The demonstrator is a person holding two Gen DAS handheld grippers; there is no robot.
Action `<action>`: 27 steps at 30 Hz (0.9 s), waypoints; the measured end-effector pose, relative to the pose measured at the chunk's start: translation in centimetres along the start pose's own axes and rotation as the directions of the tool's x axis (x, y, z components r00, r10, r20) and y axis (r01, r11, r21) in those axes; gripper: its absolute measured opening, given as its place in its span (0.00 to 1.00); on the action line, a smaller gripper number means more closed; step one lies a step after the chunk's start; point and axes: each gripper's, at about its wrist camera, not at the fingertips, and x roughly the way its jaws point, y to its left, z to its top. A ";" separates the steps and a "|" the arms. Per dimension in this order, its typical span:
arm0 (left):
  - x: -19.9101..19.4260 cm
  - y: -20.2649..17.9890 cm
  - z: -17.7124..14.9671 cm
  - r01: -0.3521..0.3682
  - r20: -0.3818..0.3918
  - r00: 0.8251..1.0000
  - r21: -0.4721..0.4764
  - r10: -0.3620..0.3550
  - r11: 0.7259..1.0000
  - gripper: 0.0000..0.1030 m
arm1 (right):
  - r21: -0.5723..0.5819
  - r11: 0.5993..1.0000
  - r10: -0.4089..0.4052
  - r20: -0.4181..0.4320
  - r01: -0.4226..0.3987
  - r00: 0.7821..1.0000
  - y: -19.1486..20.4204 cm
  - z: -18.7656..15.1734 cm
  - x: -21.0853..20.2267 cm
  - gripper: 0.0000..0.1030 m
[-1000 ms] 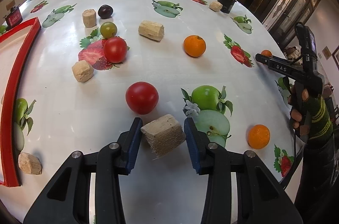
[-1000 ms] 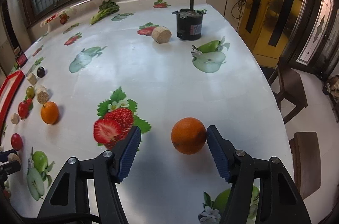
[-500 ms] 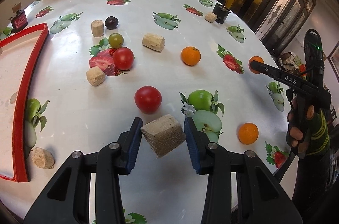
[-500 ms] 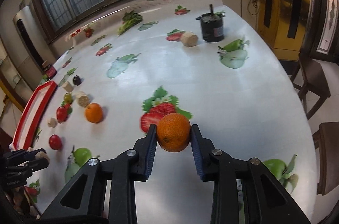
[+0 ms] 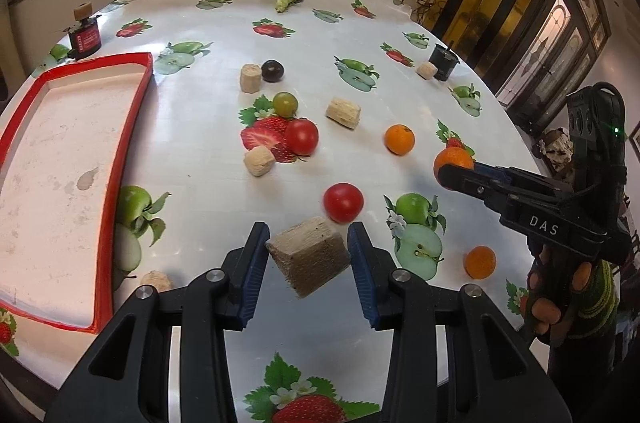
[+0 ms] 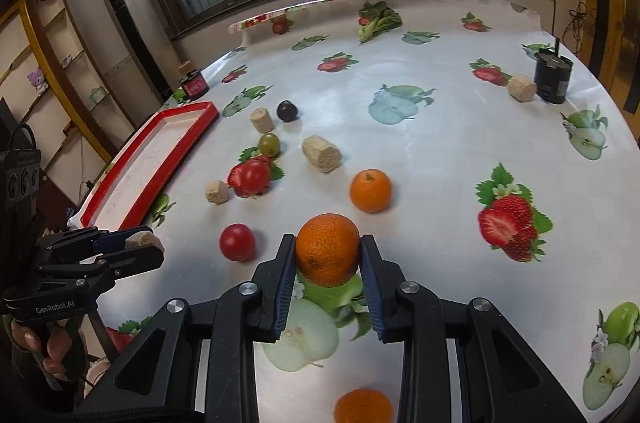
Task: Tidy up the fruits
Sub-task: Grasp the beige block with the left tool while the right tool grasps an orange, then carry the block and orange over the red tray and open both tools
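My left gripper (image 5: 308,257) is shut on a tan wooden block (image 5: 309,255) and holds it above the table. My right gripper (image 6: 327,265) is shut on an orange (image 6: 327,249), also lifted; it shows at the right of the left wrist view (image 5: 454,159). On the table lie two red tomatoes (image 5: 343,202) (image 5: 302,136), a green grape (image 5: 285,103), a dark plum (image 5: 273,70) and two more oranges (image 5: 399,139) (image 5: 479,261). A red-rimmed tray (image 5: 128,151) lies at the left.
Several tan wooden blocks (image 5: 343,113) are scattered among the fruit. A black can (image 5: 443,62) stands far right, a red-labelled jar (image 5: 84,37) behind the tray. The table edge runs close on the right and near side.
Both grippers have risen and drawn back with their loads. The right gripper closed on the orange, lifted it and carried it left toward the table's middle.
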 end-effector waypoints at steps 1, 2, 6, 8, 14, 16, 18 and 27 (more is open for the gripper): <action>-0.2 0.4 0.0 -0.007 0.004 1.000 -0.006 0.007 1.000 0.37 | -0.007 1.000 0.008 -0.002 -0.008 1.000 0.5 0.1 0.2 0.31; -0.3 0.7 0.0 -0.011 0.007 1.000 -0.014 0.011 1.000 0.37 | -0.013 1.000 0.017 -0.005 -0.017 1.000 1.0 0.1 0.3 0.31; -1.2 2.1 -0.2 -0.039 0.023 0.999 -0.039 0.040 0.998 0.37 | -0.040 0.998 0.049 -0.019 -0.049 0.999 2.8 0.3 0.9 0.31; -1.6 2.8 -0.2 -0.052 0.033 0.998 -0.051 0.054 0.997 0.37 | -0.050 0.996 0.067 -0.024 -0.068 0.997 3.7 0.4 1.2 0.31; -3.1 5.3 -0.3 -0.099 0.057 0.993 -0.089 0.104 0.991 0.37 | -0.092 0.990 0.105 -0.037 -0.108 0.994 6.4 0.9 1.8 0.31; -3.5 6.0 -0.4 -0.113 0.064 0.991 -0.101 0.120 0.988 0.37 | -0.108 0.986 0.120 -0.043 -0.124 0.992 7.4 0.9 2.1 0.31; -3.9 6.8 -0.4 -0.127 0.068 0.988 -0.114 0.135 0.985 0.37 | -0.123 0.983 0.132 -0.051 -0.137 0.990 8.3 1.0 2.4 0.31; -5.3 10.1 -0.8 -0.170 0.082 0.979 -0.173 0.186 0.970 0.37 | -0.190 0.963 0.182 -0.073 -0.192 0.981 12.4 1.9 3.7 0.31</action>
